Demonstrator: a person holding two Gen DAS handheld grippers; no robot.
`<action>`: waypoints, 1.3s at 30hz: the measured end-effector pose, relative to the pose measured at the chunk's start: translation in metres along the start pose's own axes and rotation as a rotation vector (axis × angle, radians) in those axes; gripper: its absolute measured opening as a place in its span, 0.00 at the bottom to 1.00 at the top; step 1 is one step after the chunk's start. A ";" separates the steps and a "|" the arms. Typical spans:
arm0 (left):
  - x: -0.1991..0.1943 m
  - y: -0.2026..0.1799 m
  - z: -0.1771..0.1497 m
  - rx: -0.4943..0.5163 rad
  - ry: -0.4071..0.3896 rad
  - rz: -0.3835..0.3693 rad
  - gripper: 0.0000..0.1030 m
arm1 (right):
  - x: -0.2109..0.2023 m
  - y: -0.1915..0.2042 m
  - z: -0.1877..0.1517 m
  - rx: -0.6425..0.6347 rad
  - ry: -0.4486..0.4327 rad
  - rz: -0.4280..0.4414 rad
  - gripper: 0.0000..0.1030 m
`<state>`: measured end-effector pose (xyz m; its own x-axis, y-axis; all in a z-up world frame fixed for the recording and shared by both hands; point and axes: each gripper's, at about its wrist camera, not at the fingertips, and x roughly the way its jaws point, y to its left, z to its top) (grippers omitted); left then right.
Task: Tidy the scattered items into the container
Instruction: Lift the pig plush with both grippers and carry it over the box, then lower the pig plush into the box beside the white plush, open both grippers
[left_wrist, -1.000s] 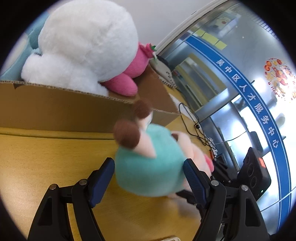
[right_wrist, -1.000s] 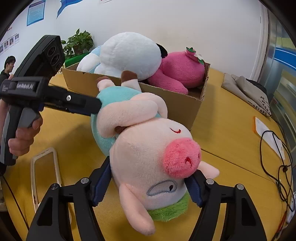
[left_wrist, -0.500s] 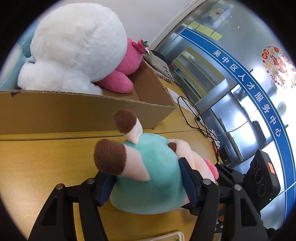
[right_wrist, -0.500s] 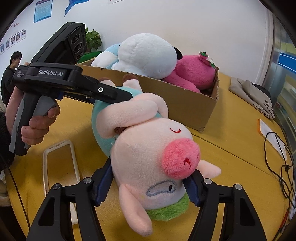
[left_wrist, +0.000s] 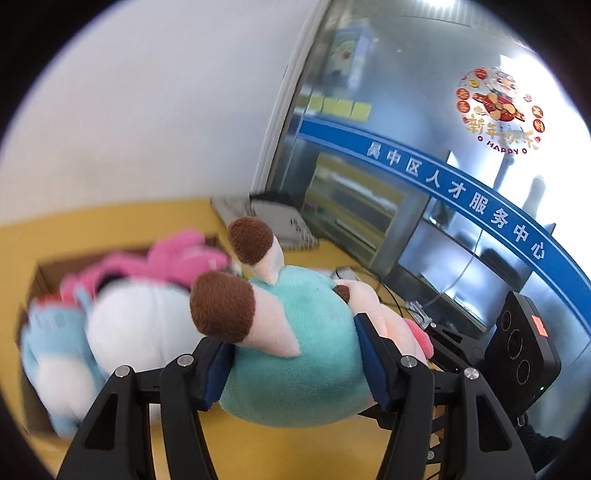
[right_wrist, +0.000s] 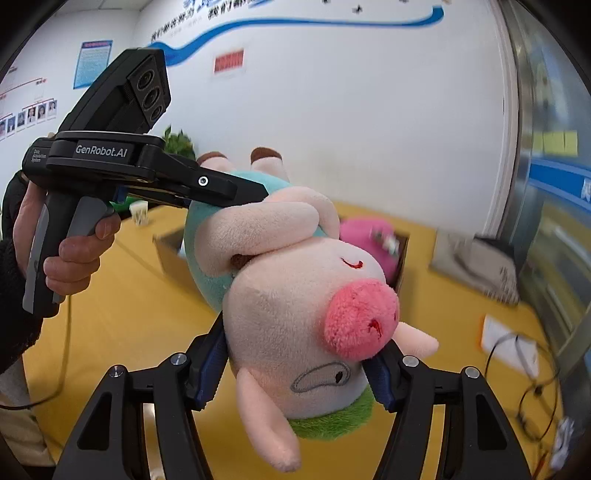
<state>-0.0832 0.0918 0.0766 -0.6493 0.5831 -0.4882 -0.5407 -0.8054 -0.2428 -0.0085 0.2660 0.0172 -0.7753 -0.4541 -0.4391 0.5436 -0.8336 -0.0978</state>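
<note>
A plush pig in a teal outfit hangs upside down in the air, brown hooves up. My left gripper is shut on its teal body. My right gripper is shut on its head. The left gripper's body shows in the right wrist view, held by a hand. Below and behind the pig is the cardboard box, also in the right wrist view, holding a white plush, a pink plush and a light blue plush.
The yellow table carries a folded grey cloth, a white paper and black cables at the right. A glass wall with a blue band stands beyond. A potted plant stands behind the box.
Both grippers have lifted the pig off the table and carried it up toward the box. The box and its plush toys now sit lower in both views.
</note>
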 end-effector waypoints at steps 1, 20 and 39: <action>0.000 -0.003 0.014 0.033 -0.014 0.015 0.59 | 0.001 -0.006 0.013 0.009 -0.032 -0.006 0.68; 0.136 0.065 0.046 0.042 0.176 0.108 0.56 | 0.127 -0.067 0.015 0.366 -0.025 0.013 0.67; 0.199 0.077 0.017 0.017 0.270 0.095 0.57 | 0.153 -0.077 -0.028 0.428 0.101 -0.068 0.67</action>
<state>-0.2631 0.1472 -0.0247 -0.5328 0.4537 -0.7144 -0.4946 -0.8519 -0.1722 -0.1604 0.2698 -0.0671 -0.7580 -0.3780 -0.5315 0.2937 -0.9255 0.2393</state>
